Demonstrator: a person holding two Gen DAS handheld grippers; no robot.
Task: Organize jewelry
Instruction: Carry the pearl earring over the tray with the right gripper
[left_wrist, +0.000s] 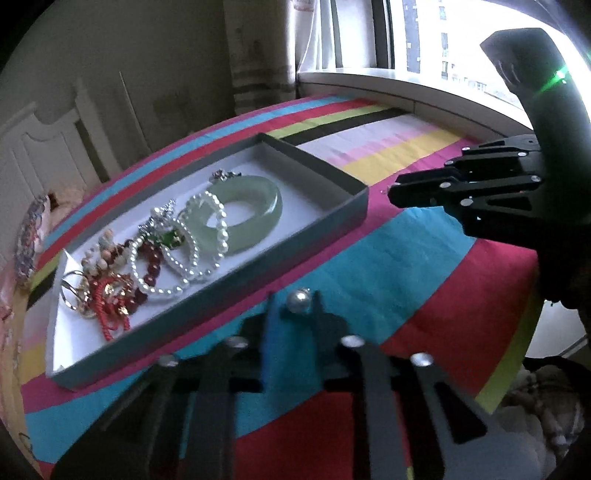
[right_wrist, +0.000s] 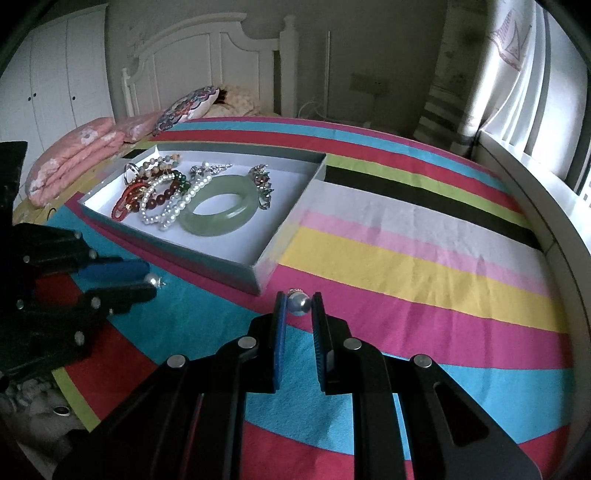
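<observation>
**Each gripper pinches a pearl earring beside the jewelry box**

A bed with a striped bedspread (right_wrist: 406, 258) in bright bands carries everything. On it, towards the headboard end, lies a shallow grey jewelry box (right_wrist: 284, 236) with a white floor. Inside the box, a pale green jade bangle (right_wrist: 221, 206) lies near the middle, with white pearl bracelets (right_wrist: 166, 206) leaning on it. Dark red bead strands and a red cord piece are heaped towards the box's far end.

The left gripper (left_wrist: 299, 302) is nearly closed, its tips pressing on a pearl earring (left_wrist: 299, 300) just off the box's long near wall. The right gripper (right_wrist: 298, 302) is likewise nearly closed on a second pearl earring (right_wrist: 299, 303), near the box's near corner, above the bedspread.
</observation>
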